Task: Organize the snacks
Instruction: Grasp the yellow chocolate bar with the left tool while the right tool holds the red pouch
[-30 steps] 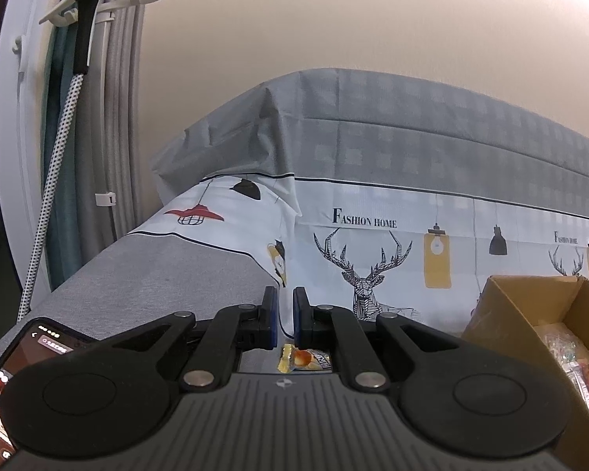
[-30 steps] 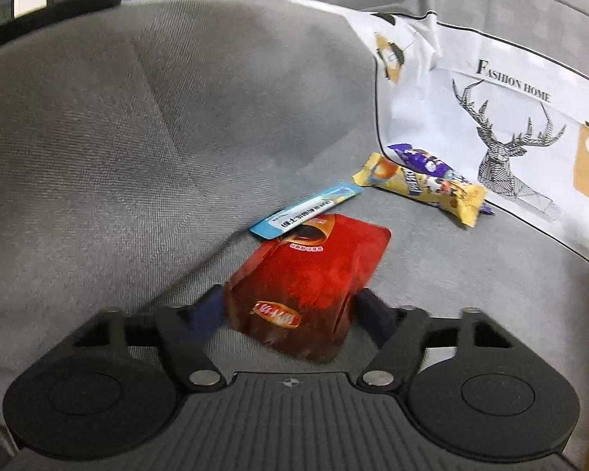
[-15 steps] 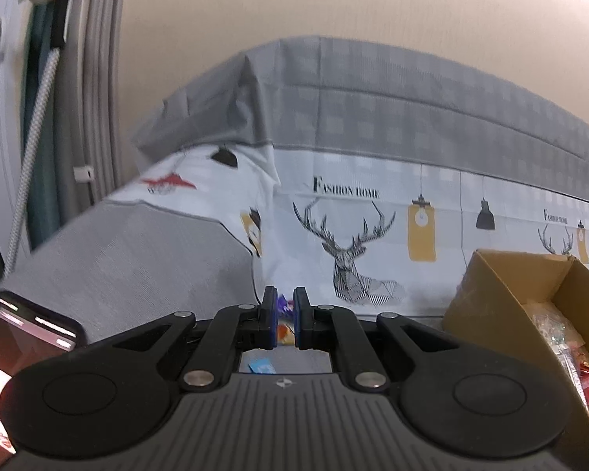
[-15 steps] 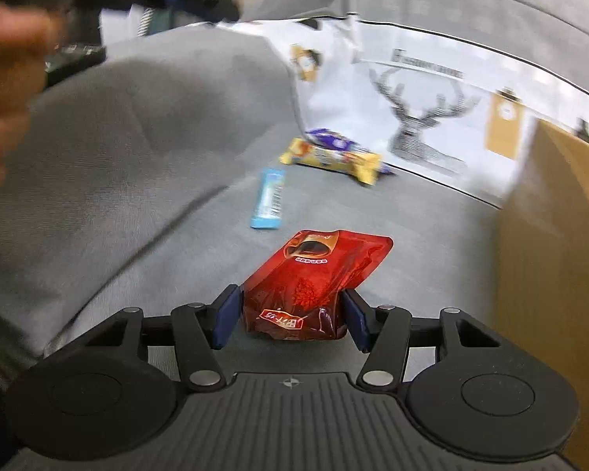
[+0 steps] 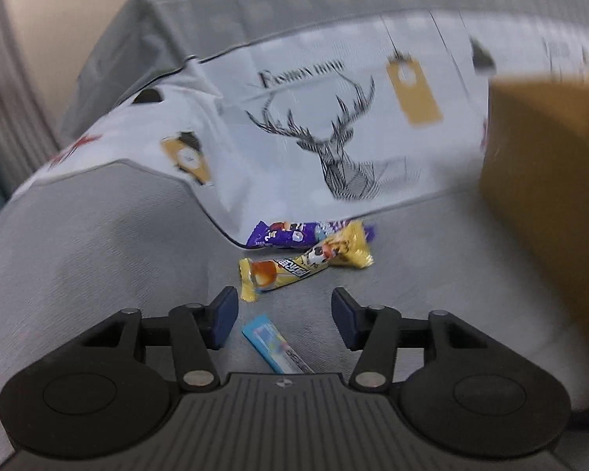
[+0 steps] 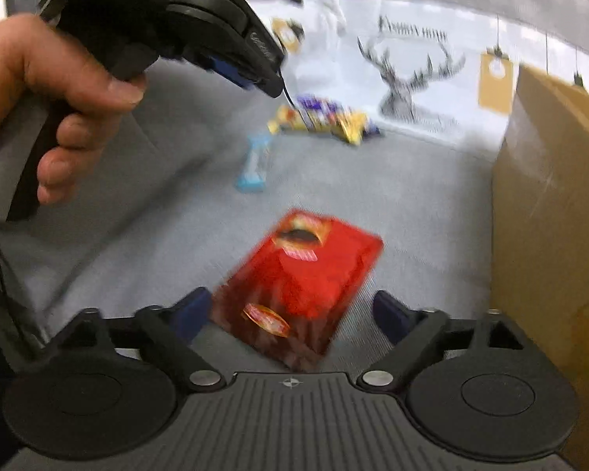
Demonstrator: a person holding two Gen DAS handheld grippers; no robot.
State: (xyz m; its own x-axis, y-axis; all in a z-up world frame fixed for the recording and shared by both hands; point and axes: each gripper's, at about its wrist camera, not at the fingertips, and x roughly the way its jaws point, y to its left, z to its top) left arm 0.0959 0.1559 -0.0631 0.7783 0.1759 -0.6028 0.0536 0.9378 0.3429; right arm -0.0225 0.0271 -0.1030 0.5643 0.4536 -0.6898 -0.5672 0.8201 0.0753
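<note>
- A grey fabric sofa seat [image 5: 78, 259] fills the foreground.
- A printed cover [image 5: 333, 125] (antlered deer head, hanging yellow tags, blurred lettering) drapes along the seat's back edge.
- Grey checked cloth [image 5: 294, 4] lies above it.

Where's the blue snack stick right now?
In the left wrist view the blue snack stick lies on the grey cushion, low centre, just below the yellow candy bar.

My left gripper [image 5: 284, 318] dipped toward the blue stick pack [image 5: 277, 347], jaws just opened, my right gripper [image 6: 290, 314] jaws just widened off the red pouch [image 6: 298, 286].
</note>
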